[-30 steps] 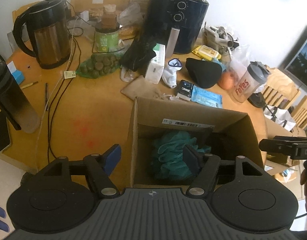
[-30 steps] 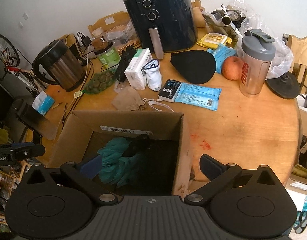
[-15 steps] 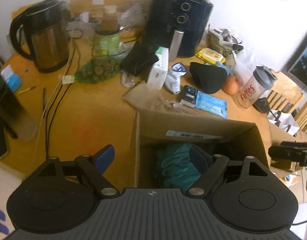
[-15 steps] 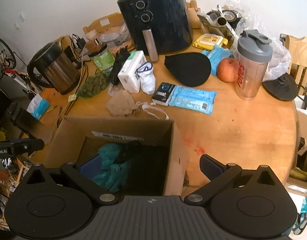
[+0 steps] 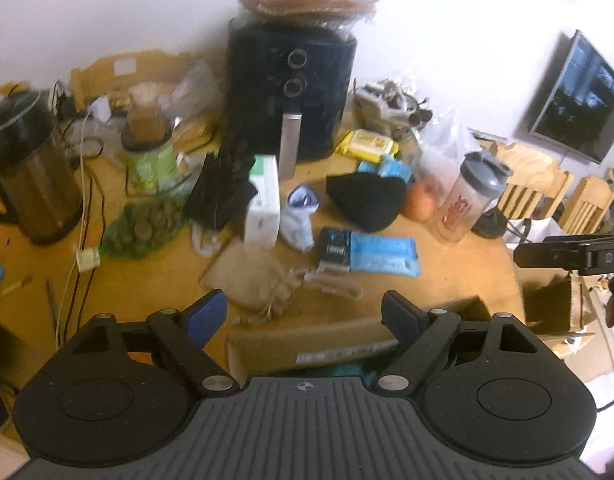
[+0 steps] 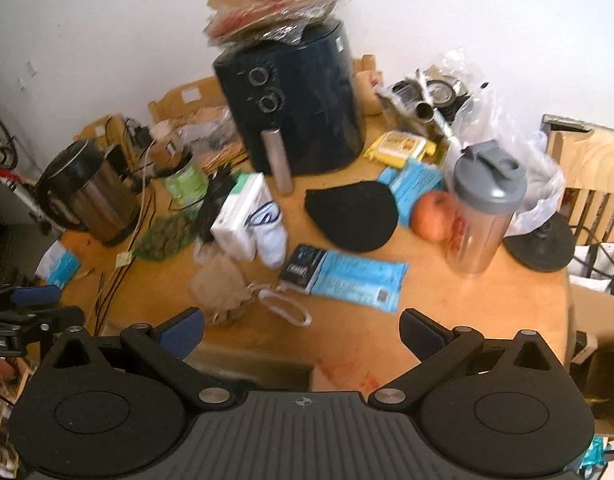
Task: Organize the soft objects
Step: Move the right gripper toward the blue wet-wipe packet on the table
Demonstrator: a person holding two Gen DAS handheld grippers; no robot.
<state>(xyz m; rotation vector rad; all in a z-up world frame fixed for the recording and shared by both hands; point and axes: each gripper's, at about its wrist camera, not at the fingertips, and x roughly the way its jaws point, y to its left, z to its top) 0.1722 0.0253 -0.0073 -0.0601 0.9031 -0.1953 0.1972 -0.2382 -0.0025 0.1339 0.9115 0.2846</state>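
Left gripper (image 5: 303, 312): jaws just opened wider, nothing between them.

Burlap pouch (image 5: 253, 276): just beyond jaws, drawstring loop touching blue packet (image 5: 383, 254). Risk: string snags and drags packet.

White sock (image 5: 301, 220): leans on tissue pack (image 5: 263, 204). Risk: pack topples if sock pulled.

Black cap (image 6: 353, 216): beside apple (image 6: 431, 216). Risk: apple rolls.

Right gripper (image 6: 301, 330): wide apart, empty.

Box (image 5: 307, 346): below grippers, teal item inside barely visible.

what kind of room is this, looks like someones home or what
Most likely a home dining or kitchen area: a cluttered round wooden table holds an air fryer and an electric kettle, wooden dining chairs stand beside it, and a wall-mounted TV hangs behind.
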